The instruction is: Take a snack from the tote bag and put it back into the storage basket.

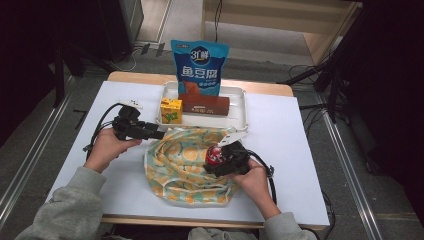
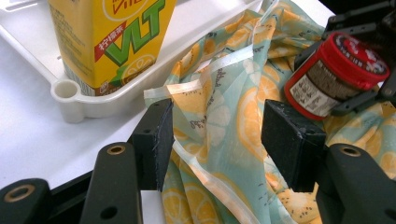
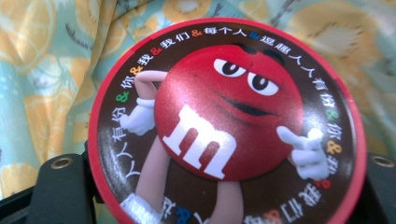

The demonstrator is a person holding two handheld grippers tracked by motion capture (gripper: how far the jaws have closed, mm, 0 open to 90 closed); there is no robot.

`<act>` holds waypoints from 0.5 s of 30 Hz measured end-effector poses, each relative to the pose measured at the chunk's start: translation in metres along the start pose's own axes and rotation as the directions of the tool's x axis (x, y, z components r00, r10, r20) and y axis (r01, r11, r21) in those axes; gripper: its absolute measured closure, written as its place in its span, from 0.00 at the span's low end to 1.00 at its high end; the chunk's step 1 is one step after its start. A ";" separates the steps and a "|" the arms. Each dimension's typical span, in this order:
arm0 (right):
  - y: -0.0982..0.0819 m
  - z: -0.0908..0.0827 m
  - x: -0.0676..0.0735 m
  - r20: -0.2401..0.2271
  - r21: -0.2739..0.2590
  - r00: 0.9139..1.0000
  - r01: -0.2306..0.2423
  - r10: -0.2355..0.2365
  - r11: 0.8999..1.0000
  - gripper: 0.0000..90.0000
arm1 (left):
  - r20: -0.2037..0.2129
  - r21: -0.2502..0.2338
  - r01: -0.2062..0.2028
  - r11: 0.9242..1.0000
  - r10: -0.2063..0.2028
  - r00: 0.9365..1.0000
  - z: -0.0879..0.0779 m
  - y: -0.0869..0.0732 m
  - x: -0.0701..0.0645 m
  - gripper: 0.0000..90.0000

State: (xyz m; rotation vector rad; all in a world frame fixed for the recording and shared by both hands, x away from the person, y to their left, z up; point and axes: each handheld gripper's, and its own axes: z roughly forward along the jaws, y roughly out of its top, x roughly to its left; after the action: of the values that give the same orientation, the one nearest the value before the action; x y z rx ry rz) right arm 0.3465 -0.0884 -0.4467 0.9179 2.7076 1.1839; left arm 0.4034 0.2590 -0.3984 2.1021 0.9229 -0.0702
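Observation:
A round candy can (image 1: 214, 156) with a red lid hangs tilted over a lemon-print cloth bag (image 1: 182, 160) at the table's front middle. My right gripper (image 1: 218, 160) is shut on it, one black jaw on each side of the can (image 2: 334, 74). In the right gripper view the lid (image 3: 224, 126) shows a red cartoon candy, with bag fabric (image 3: 46, 70) behind. My left gripper (image 1: 157, 134) stands open at the bag's upper left edge. In the left gripper view its jaws (image 2: 219, 126) straddle the bag's hem (image 2: 224, 93) without pressing it.
A white tray (image 1: 240, 117) behind the bag holds a yellow lemon-tea carton (image 1: 171, 110), a brown box (image 1: 204, 105) and an upright blue snack pouch (image 1: 200, 67). The carton (image 2: 112, 42) and the tray's corner (image 2: 70, 93) are close to my left gripper. Cables trail from both grippers.

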 end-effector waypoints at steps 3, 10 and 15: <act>0.004 -0.004 -0.002 0.009 -0.004 1.000 -0.003 0.003 1.000 0.29 | 0.000 0.000 -0.001 1.000 0.001 1.000 0.000 0.000 0.000 0.49; 0.013 -0.016 -0.006 0.025 -0.031 1.000 0.003 -0.002 1.000 0.29 | 0.004 -0.006 0.002 1.000 -0.002 1.000 0.000 -0.001 -0.001 0.49; 0.019 -0.019 -0.006 0.022 -0.030 1.000 -0.003 0.003 1.000 0.29 | 0.004 -0.007 0.001 1.000 -0.001 1.000 0.000 -0.001 -0.002 0.49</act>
State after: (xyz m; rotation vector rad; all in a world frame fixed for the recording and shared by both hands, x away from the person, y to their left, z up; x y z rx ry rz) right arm 0.3558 -0.0944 -0.4215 0.9258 2.6644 1.2047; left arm 0.4016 0.2579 -0.3986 2.0946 0.9204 -0.0708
